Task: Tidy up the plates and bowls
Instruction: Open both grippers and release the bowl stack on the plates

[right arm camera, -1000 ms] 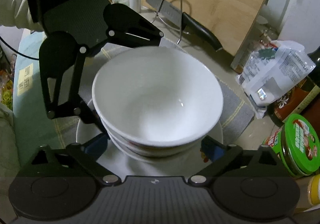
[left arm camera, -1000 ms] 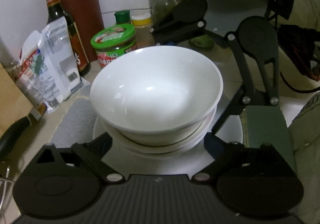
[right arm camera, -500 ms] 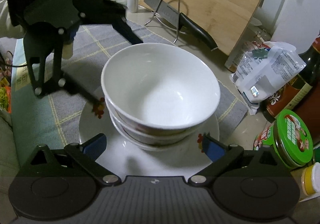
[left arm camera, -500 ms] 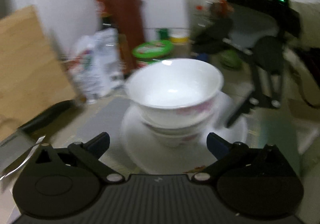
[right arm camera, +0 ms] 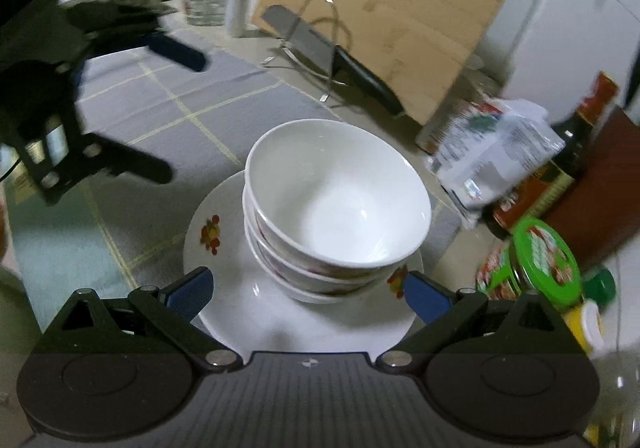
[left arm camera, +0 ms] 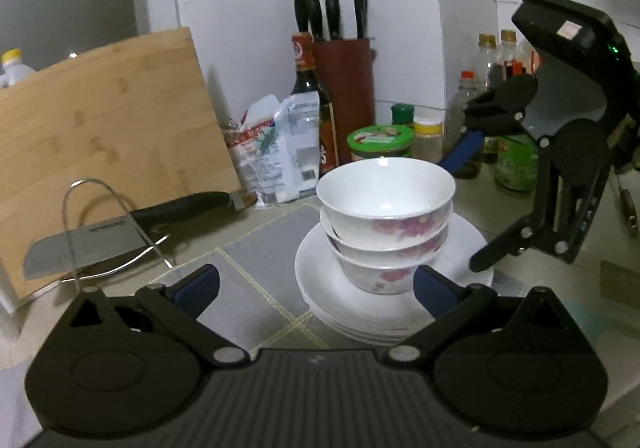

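- The worktop [left arm camera: 256,216] carries a grey checked cloth mat [right arm camera: 168,104] with pale yellow lines.
- A bamboo cutting board [left arm camera: 100,136] leans against the white wall, with a steel cleaver [left arm camera: 88,244] on a wire rack in front of it.
- A stack of white plates [right arm camera: 224,260] with small fruit prints sits on the mat.
- Three nested white bowls with pink flower prints [left arm camera: 386,224] stand on the top plate.
- The left claw [left arm camera: 316,288] has just been opening; its blue-padded jaws stand wide, clear of the bowls, nothing between them.
- The right claw [right arm camera: 308,292] is also spread wide, its pads apart from the bowls and holding nothing.
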Tool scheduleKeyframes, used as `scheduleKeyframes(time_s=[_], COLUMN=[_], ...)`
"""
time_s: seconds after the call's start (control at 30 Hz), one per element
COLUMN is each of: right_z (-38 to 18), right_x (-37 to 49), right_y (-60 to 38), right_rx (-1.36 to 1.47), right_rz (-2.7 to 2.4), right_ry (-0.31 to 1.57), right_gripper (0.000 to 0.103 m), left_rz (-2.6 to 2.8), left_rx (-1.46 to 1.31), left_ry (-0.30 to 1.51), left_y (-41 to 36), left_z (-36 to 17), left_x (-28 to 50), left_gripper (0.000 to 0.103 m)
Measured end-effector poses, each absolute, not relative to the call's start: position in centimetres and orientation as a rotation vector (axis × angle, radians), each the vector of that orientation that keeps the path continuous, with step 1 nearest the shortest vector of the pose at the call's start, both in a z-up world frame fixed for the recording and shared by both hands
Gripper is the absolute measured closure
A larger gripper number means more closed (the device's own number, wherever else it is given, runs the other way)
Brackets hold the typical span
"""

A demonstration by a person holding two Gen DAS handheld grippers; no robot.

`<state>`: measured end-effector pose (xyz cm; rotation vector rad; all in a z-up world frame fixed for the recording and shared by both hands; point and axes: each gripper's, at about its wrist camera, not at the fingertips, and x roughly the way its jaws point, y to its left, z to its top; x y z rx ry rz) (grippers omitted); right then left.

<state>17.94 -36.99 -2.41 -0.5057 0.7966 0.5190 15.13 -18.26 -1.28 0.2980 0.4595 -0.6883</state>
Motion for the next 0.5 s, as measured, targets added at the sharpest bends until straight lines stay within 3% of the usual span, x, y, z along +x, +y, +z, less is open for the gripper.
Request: scheduleKeyframes(time_s=[0.17, 0.4, 0.5], right_z=[-2.4, -3.0, -2.1], right_x=[15.5, 10.9, 8.8], right_y=[-35.5, -34.1, -32.4], right_rx=[-0.356, 0.114, 0.145], right_rz=[0.292, -0.134, -0.208], right_ry=[0.808, 0.916, 0.899], right_gripper=[0.0, 0.0, 0.0], left_rz=[-0.63, -0.5, -0.459], left_rx=[0.231, 0.128, 0.128], left_ry=[0.474, 0.621, 0.697], left_y=[-16.5, -14.1, -13.9], left_z=[-0.4, 0.9, 1.5], left_x=[12.7, 10.4, 9.9], left_gripper=[0.001, 0.001, 0.001])
